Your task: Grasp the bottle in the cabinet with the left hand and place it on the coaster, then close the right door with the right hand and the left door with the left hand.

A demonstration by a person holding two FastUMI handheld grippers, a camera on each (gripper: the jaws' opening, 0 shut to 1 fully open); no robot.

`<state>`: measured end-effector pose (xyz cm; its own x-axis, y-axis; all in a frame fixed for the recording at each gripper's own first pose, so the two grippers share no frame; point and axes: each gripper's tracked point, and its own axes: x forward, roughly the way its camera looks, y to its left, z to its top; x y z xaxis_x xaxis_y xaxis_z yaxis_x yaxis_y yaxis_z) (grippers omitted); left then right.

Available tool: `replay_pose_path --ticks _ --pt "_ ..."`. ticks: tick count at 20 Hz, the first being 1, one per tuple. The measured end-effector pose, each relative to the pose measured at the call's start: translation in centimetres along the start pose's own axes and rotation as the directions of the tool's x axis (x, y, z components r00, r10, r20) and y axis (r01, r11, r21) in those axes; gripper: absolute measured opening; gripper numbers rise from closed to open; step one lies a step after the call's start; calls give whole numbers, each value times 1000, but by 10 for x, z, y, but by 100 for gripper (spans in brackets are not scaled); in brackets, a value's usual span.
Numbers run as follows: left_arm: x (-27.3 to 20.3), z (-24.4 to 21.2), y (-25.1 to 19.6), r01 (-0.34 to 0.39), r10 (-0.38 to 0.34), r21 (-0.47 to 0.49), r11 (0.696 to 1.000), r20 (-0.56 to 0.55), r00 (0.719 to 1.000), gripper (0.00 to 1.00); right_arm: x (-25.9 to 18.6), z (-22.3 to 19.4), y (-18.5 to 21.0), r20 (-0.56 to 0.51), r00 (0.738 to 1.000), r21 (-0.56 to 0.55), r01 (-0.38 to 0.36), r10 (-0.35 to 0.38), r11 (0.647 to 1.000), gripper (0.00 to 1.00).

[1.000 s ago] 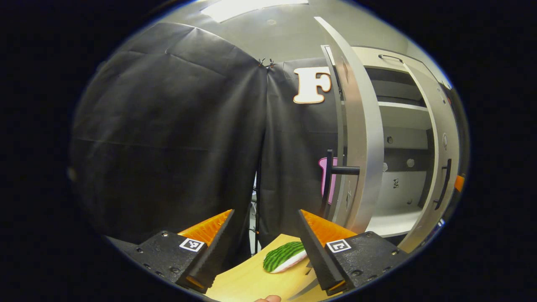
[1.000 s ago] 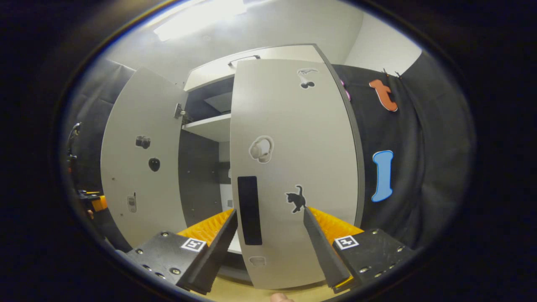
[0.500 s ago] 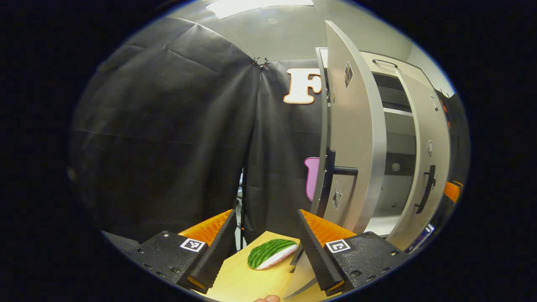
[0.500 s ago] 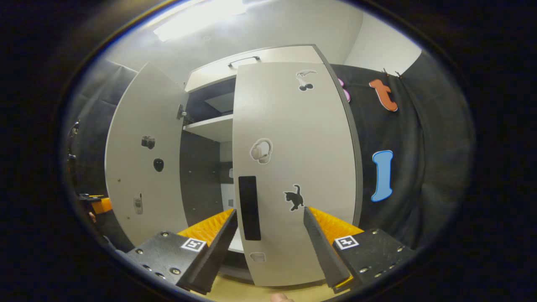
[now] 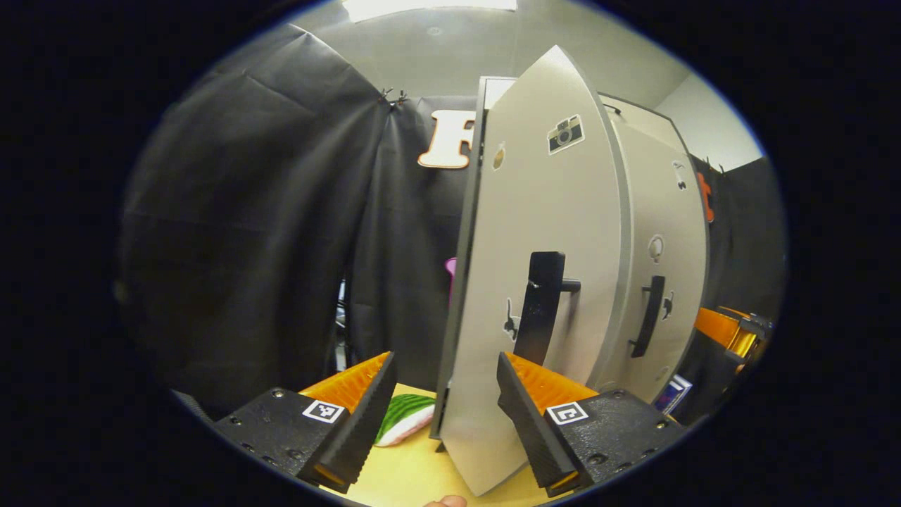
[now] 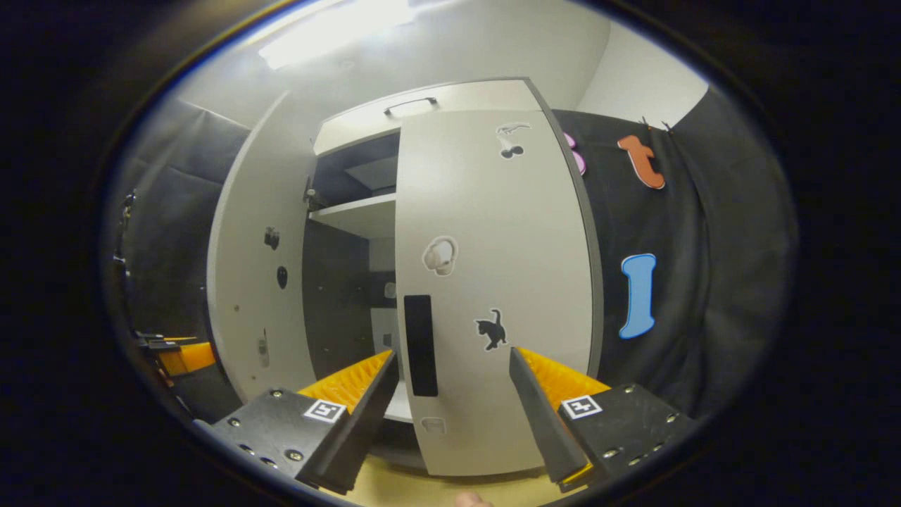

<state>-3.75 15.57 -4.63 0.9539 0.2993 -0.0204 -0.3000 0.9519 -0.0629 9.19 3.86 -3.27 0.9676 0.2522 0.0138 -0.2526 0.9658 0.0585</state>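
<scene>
**Left door part-shut, right door nearly closed, both jaws released**

With its jaws spread and holding nothing, the left gripper (image 5: 443,415) faces the left door (image 5: 542,267), whose lower edge sits between the two fingers; I cannot tell if they touch. Black left handle (image 5: 538,306) at 1 o'clock from the gripper. Right door (image 5: 662,260) behind at 2 o'clock, near closed. Green watermelon coaster (image 5: 405,417) on the desk (image 5: 408,472) at 9 o'clock of the door's foot, partly hidden; bottle not made out. Right gripper (image 6: 450,415), jaws also released, points at the right door's handle (image 6: 420,345) at 12 o'clock. Cabinet shelf (image 6: 355,211) seen through the gap at 11 o'clock.
</scene>
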Motion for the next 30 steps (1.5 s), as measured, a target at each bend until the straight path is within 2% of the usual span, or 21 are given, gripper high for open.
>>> replay_pose_path --ticks 3,5,7,8,9,10,12,13,14,17,25,26,27,28,30 --pt "15 -6 -38 88 -88 10 996 -6 996 84 -9 1 -12 4 1000 -2 31 -31 1000 93" --pt "24 -6 -63 146 -146 26 989 -2 989 92 -14 1 -24 4 998 -1 60 -60 998 93" --pt "30 -6 -85 196 -196 44 980 5 981 92 -17 1 -37 1 996 2 90 -90 996 92" --pt "32 -6 -94 214 -215 53 975 6 977 87 -19 2 -43 1 994 5 106 -106 994 96" --pt "34 -5 -101 231 -231 58 971 5 973 87 -22 2 -49 1 993 9 121 -121 993 93" --pt "39 -5 -107 245 -246 60 968 4 969 92 -24 2 -54 1 991 13 134 -134 991 93" --pt "45 -6 -115 260 -261 64 963 2 965 92 -28 2 -64 1 988 19 156 -156 988 96" --pt "48 -7 -120 267 -267 67 961 -5 964 96 -30 2 -68 0 986 20 166 -166 986 93" --pt "50 -6 -122 271 -271 69 960 -8 963 92 -31 2 -71 2 985 20 174 -174 985 96" --pt "56 -5 -131 286 -286 68 956 -5 958 93 -34 3 -79 2 981 20 193 -193 981 96" --pt "73 0 -144 292 -292 76 953 -14 956 93 -36 4 -80 1 981 4 196 -196 981 96" --pt "74 0 -145 293 -293 72 953 -15 956 93 -37 4 -81 1 980 3 197 -197 980 93" --pt "73 1 -147 297 -296 67 953 -15 955 93 -37 5 -81 3 980 2 199 -199 980 96" --pt "72 2 -149 301 -301 63 952 -15 954 93 -38 5 -81 5 980 3 200 -200 980 93" --pt "69 5 -150 305 -305 66 950 -12 952 93 -44 7 -81 9 980 6 200 -200 980 96"
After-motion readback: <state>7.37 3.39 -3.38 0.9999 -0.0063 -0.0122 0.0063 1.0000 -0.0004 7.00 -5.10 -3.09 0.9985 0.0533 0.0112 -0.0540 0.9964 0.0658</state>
